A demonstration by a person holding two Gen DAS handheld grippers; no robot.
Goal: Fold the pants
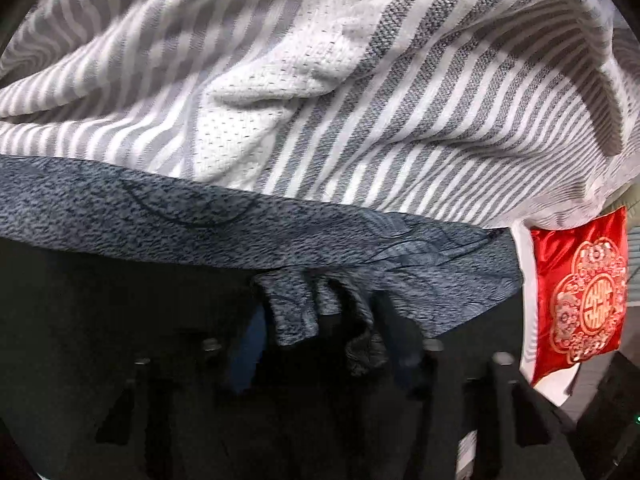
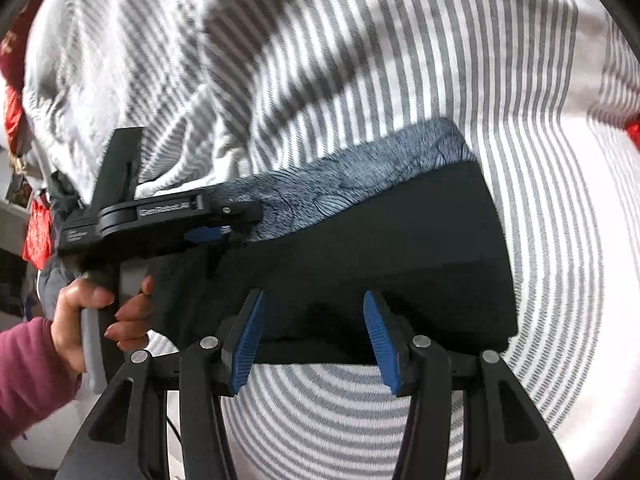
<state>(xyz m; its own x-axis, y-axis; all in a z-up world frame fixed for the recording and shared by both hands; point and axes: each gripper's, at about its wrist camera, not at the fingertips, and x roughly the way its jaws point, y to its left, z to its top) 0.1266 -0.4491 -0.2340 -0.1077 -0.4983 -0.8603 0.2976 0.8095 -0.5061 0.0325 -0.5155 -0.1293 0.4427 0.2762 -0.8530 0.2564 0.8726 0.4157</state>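
Note:
The dark pants lie on a grey-and-white striped bed sheet. Their grey-blue patterned waistband is turned up along the far edge. My left gripper is shut on a bunched fold of the waistband at the pants' left end. In the left wrist view the pinched grey fabric hangs between the dark fingers and the waistband runs across the frame. My right gripper is open, with blue pads apart. It hovers over the near edge of the pants and holds nothing.
A red embroidered cushion sits at the right in the left wrist view. The rumpled striped sheet rises behind the pants. A hand in a pink sleeve holds the left gripper's handle. Red items sit at the far left.

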